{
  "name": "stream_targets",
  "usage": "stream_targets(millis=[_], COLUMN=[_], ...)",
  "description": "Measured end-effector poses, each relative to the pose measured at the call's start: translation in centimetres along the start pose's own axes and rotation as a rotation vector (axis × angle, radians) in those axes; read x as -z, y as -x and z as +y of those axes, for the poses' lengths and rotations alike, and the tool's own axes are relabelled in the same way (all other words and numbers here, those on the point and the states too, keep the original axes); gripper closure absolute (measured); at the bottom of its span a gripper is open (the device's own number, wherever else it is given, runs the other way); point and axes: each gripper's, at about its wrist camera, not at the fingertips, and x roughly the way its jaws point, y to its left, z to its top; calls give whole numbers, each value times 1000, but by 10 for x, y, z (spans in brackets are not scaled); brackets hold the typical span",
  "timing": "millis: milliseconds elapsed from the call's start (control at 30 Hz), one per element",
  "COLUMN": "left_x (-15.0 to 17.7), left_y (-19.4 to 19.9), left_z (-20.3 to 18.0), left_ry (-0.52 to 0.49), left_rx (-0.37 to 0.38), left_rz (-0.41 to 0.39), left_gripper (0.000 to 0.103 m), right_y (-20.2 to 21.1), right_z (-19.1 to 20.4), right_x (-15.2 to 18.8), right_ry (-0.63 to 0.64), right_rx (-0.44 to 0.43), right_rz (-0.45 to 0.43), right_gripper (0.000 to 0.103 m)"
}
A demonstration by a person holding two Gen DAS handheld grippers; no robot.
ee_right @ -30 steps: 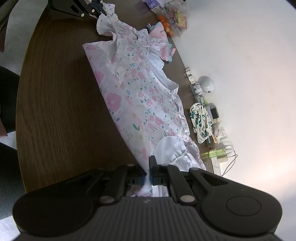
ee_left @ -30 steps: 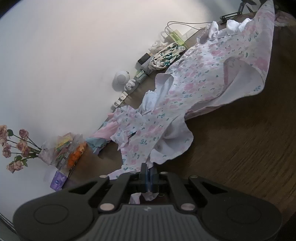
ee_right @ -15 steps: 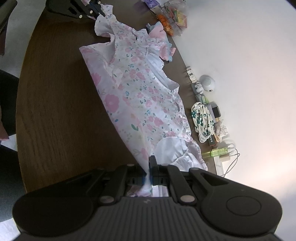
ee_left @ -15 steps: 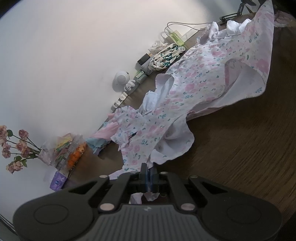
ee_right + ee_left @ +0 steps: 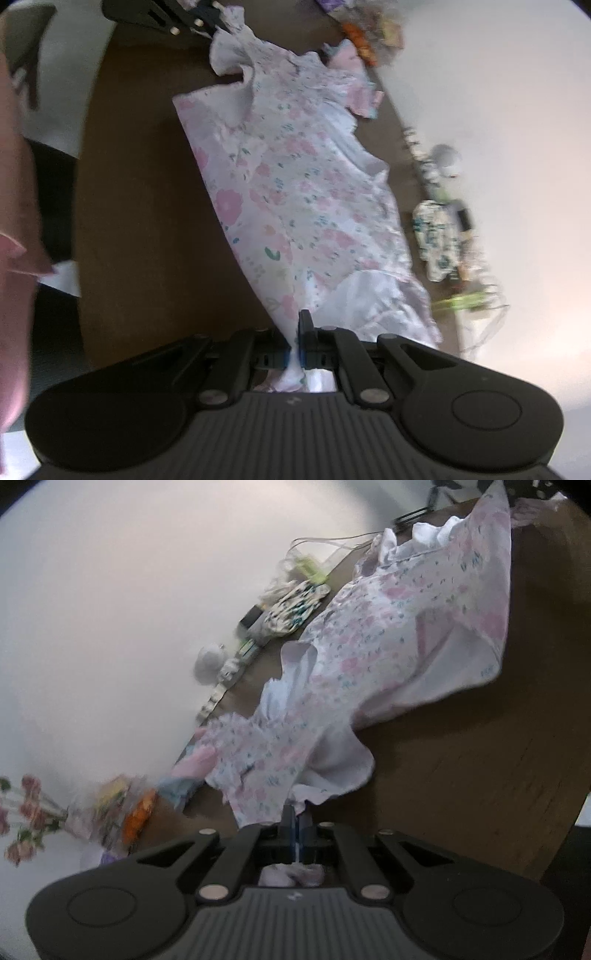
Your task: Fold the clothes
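Item: child's dress (image 5: 295,192), white with pink flowers and small green sprigs, ruffled sleeves, white lining showing. Stretched lengthwise along the wall edge of the brown table (image 5: 140,221). Left gripper (image 5: 295,814) clenched on one end; right gripper (image 5: 295,325) clenched on the other.

Dress (image 5: 295,192) stretched across table (image 5: 147,221); clutter row (image 5: 443,236) behind, along wall.

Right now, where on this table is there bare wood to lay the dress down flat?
Bare wood runs along the near side of the table, between the floral dress and the table's curved edge. The wall side is crowded: a folded patterned cloth, small gadgets, cables and snack packets.
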Motion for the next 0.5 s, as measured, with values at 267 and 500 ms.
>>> stream_targets(millis=[267,500], left_x=[-68,-81], left_y=[-67,-172], left_z=[88,89], left_ry=[-228,-335], left_rx=[165,448], left_rz=[30,183], left_gripper=[102,103], right_y=[-49,-151], right_z=[-163,-202], right_x=[-8,24], right_ry=[-271,-465], right_rx=[-507,-764], right_rz=[85,246], right_gripper=[95,74])
